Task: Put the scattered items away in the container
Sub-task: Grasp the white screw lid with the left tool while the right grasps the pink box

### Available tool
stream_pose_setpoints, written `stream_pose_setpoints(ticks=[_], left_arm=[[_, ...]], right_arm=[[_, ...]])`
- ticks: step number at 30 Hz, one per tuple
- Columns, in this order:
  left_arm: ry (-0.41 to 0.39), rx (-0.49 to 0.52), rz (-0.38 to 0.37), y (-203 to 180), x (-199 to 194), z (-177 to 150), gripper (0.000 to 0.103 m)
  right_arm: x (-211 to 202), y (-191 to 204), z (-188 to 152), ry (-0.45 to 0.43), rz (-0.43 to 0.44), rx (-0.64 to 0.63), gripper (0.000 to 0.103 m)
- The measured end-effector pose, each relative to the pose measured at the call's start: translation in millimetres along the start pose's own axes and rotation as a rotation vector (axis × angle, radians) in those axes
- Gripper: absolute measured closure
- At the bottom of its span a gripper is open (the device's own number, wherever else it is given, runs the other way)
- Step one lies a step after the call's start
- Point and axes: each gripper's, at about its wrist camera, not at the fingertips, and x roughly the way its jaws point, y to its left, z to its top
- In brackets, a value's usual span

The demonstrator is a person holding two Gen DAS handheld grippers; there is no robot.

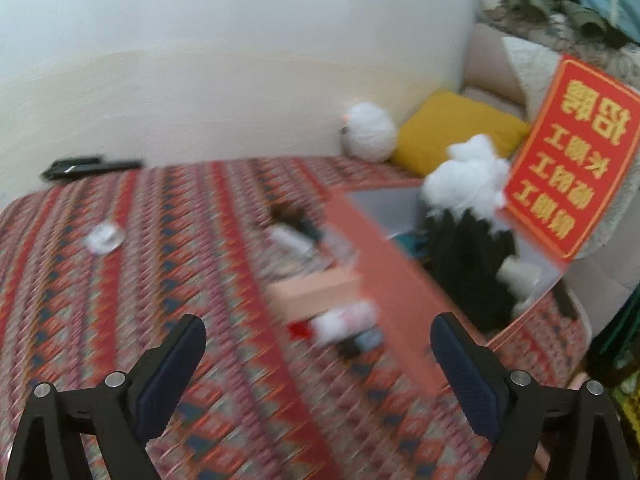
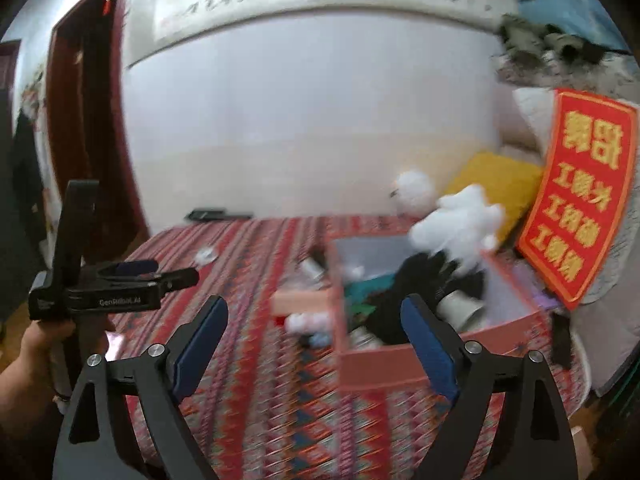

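Note:
Both views are motion-blurred. A pink box (image 1: 384,280) (image 2: 380,364) stands open on the patterned bedspread (image 1: 120,300). It holds black cloth (image 1: 472,272) (image 2: 420,280), white fluff (image 1: 468,184) (image 2: 460,220) and a paper cup (image 2: 460,308). Left of the box lie a small pink carton (image 1: 316,288) (image 2: 300,300), a white bottle with a red cap (image 1: 344,322) (image 2: 304,322), a clear bottle (image 1: 292,240) and a clear plastic piece (image 1: 104,236) (image 2: 206,256). My left gripper (image 1: 316,360) (image 2: 160,276) is open and empty above the bedspread, short of the white bottle. My right gripper (image 2: 316,340) is also open and empty, before the box's front wall.
A red sign with yellow characters (image 1: 572,156) (image 2: 580,200) leans behind the box. A yellow cushion (image 1: 456,132) and a white fluffy ball (image 1: 368,132) lie by the wall. Black remotes (image 1: 88,166) rest at the far left edge. A person's hand (image 2: 36,344) holds the left gripper.

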Motion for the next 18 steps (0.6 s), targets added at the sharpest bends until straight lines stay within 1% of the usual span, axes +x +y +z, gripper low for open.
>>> stream_pose_setpoints(ticks=[1,4,6,10,11,13,15,18], left_arm=[[0.009,-0.013,0.023,14,-3,-8,0.008],[0.010,-0.051,0.093,51,-8,-18,0.008],[0.008,-0.072,0.153,79,-8,-19,0.008],[0.024,-0.108,0.226,129,9,-14,0.008],[0.033,-0.118,0.240,140,16,-12,0.008],[0.052,-0.137,0.258,160,34,-9,0.008],[0.076,-0.156,0.273,181,59,-4,0.008],[0.125,-0.178,0.278,209,103,5,0.008]], right_arm=[[9,11,-5,0.025,0.021,-0.005,0.012],[40,41,-16,0.095,0.085,-0.027,0.012],[66,58,-20,0.141,0.112,-0.043,0.012],[127,79,-20,0.230,0.141,-0.034,0.012],[142,80,-19,0.250,0.139,-0.027,0.012],[179,78,-19,0.307,0.107,-0.010,0.012],[215,70,-21,0.362,0.054,0.016,0.012],[261,49,-24,0.415,-0.034,0.069,0.012]])
